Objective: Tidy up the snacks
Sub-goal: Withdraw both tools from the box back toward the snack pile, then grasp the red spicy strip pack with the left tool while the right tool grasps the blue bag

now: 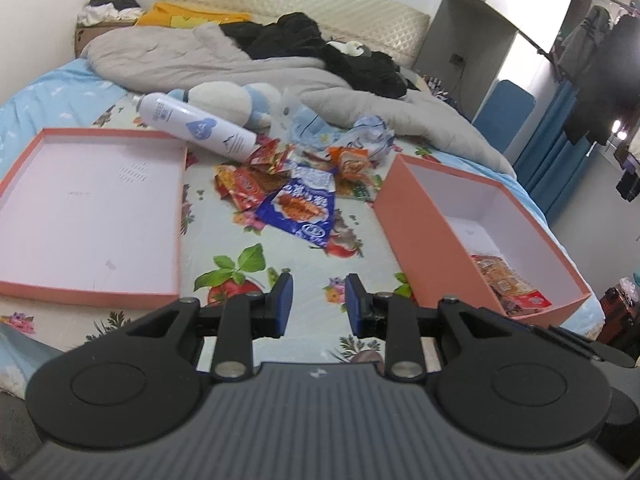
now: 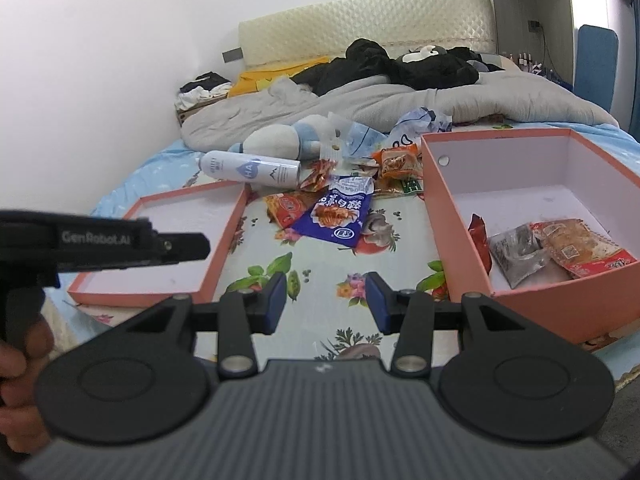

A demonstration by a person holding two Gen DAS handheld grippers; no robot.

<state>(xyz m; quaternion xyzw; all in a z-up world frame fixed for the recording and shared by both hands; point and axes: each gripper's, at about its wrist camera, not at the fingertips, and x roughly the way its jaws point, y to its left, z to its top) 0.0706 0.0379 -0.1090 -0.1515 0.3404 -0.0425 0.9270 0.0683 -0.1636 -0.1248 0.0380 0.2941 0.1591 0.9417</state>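
1. Left gripper (image 1: 319, 300): jaws are held partly spread, nothing between the pads; it is poised above the flowered bed sheet (image 1: 304, 268), pointed toward the snack pile.
2. Right gripper (image 2: 326, 300): jaws are likewise spread and empty; it is stationed just beside the near left corner of the deep box.
3. Deep pink box (image 2: 464, 240): it is set on the bed to the right of the pile; a few packets (image 2: 576, 248) are already lodged in its near end.
4. Shallow pink lid (image 1: 176, 216): it is laid open-side up to the left of the pile, empty.
5. Loose snacks: the blue packet (image 1: 304, 208) is placed nearest, ahead of both grippers, its long axis running away and slightly slanted; red packets (image 1: 244, 188) are overlapped at its left, an orange packet (image 1: 352, 162) beyond.
6. White spray can (image 1: 196, 126) and plush toy (image 1: 228, 102): these are lodged behind the pile, not snacks.
7. Judgement: the blue packet is reckoned about equally reachable; the right gripper is favoured, being nearer the box.
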